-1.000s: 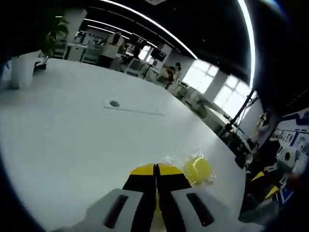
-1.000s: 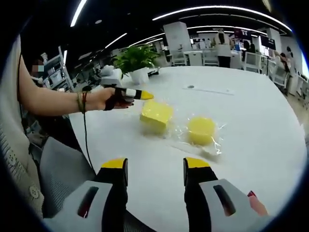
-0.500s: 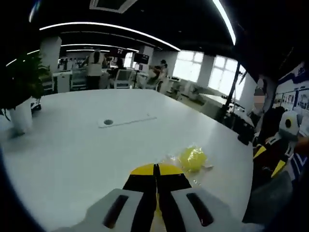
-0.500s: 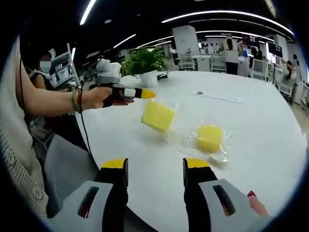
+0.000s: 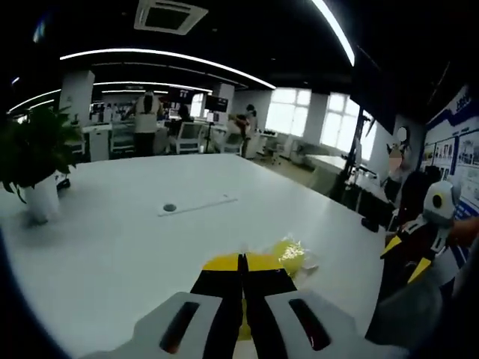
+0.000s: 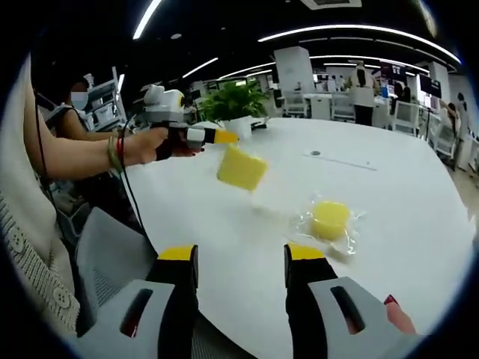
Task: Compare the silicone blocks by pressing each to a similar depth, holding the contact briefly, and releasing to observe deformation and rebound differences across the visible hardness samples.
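Lifted clear of the tabletop [image 6: 419, 224] now is the square silicone block [image 6: 241, 167], which a second ago was lying flat beside its neighbour; in the right gripper view it hangs tilted in the air off the yellow tips of the left gripper [image 6: 224, 137], well above the white surface and over the near-left part of it. How the left gripper's jaws are gripping it I can only half make out: in the left gripper view they look pressed together, yellow tips touching, with a sliver of yellow just beyond them, so I take it they are pinching the clear wrapping or an edge of the block and not squeezing its body. The round silicone block [image 6: 330, 218] has stayed where it was, lying in its crinkled clear bag nearer the right edge of the tabletop, and the same round block [image 5: 290, 251] shows just past the left jaws in the left view. The right gripper [image 6: 239, 258] hovers low at the near edge, jaws spread wide with nothing between them, apart from both samples. From where I stand this looks less like a pressing test than a pick-up: no block is being pushed to depth at this moment, and the comparison of rebound seems not yet begun. The lifted block hangs by a thin hold and could slip or swing.
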`<state>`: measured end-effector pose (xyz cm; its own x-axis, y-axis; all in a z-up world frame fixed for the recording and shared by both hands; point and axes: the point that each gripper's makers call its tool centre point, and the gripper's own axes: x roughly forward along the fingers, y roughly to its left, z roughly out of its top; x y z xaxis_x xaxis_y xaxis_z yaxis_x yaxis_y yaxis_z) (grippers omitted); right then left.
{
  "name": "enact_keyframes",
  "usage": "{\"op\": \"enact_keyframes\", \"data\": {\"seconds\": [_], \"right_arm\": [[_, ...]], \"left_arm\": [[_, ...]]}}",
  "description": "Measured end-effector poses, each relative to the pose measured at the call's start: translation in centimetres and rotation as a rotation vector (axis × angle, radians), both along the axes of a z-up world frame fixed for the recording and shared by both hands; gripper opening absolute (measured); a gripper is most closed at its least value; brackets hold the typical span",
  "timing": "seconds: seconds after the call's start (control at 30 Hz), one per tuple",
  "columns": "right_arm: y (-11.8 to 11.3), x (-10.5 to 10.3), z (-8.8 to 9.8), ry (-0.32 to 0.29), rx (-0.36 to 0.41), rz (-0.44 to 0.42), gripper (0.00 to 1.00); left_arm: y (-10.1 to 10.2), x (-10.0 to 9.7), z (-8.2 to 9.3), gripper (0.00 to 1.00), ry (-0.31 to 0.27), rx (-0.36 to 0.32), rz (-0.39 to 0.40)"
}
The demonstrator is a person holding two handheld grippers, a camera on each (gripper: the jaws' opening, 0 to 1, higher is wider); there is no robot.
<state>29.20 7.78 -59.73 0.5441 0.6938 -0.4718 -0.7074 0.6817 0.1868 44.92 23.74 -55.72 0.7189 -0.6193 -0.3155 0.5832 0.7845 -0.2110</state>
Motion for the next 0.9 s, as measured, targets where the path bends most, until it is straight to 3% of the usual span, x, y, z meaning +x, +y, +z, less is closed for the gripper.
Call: {"op": "enact_keyframes", "data": {"seconds": [0.53,0.67,0.9], "right_arm": [[-0.9,0.1,1.6,-0.057,-0.066,0.058,0.47],[-0.9,0.6,2.2,-0.061,-0.076,0.09,0.49],[-0.7,1.5,3.4,-0.067,-0.102,0.191,0.54]], "left_arm": [[-2.4,-2.0,5.5,0.0,-0.096,0.016,-0.116],[-3.3,-2.9,6.6,0.0,-0.085,0.01,-0.178],[-4.0,-4.0,7.3,0.0,-0.113,0.095,-0.274]]}}
